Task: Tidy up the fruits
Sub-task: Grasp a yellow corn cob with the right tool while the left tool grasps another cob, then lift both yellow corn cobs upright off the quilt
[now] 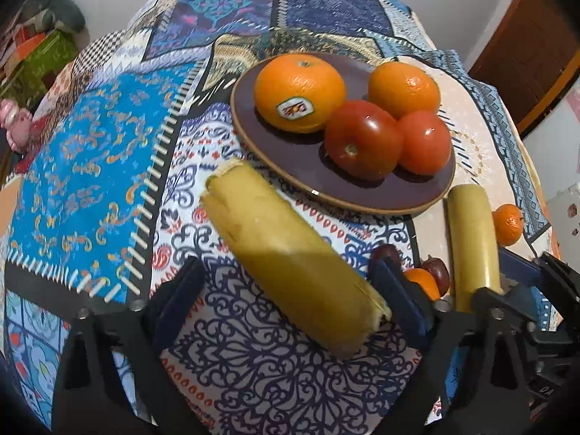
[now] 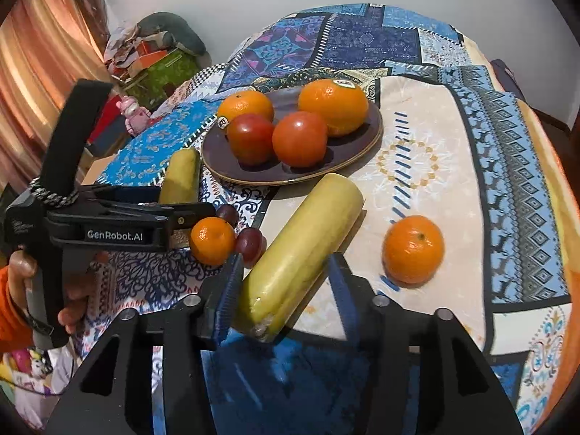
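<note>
A dark purple plate (image 1: 297, 161) (image 2: 217, 148) holds two oranges (image 1: 299, 92) (image 2: 333, 105) and two tomatoes (image 1: 362, 139) (image 2: 299, 137). My left gripper (image 1: 290, 290) is open around a yellow banana piece (image 1: 290, 253) that lies between its fingers just short of the plate; it also shows in the right wrist view (image 2: 180, 175). My right gripper (image 2: 286, 282) is shut on a second banana piece (image 2: 301, 253) (image 1: 471, 243), held to the right of the plate.
A small orange (image 2: 212, 241) and two dark grapes (image 2: 249, 243) lie between the grippers. Another small orange (image 2: 413, 248) (image 1: 507, 224) lies on the patterned tablecloth (image 2: 417, 166) at the right. Boxes and clutter (image 2: 156, 65) stand beyond the table's left edge.
</note>
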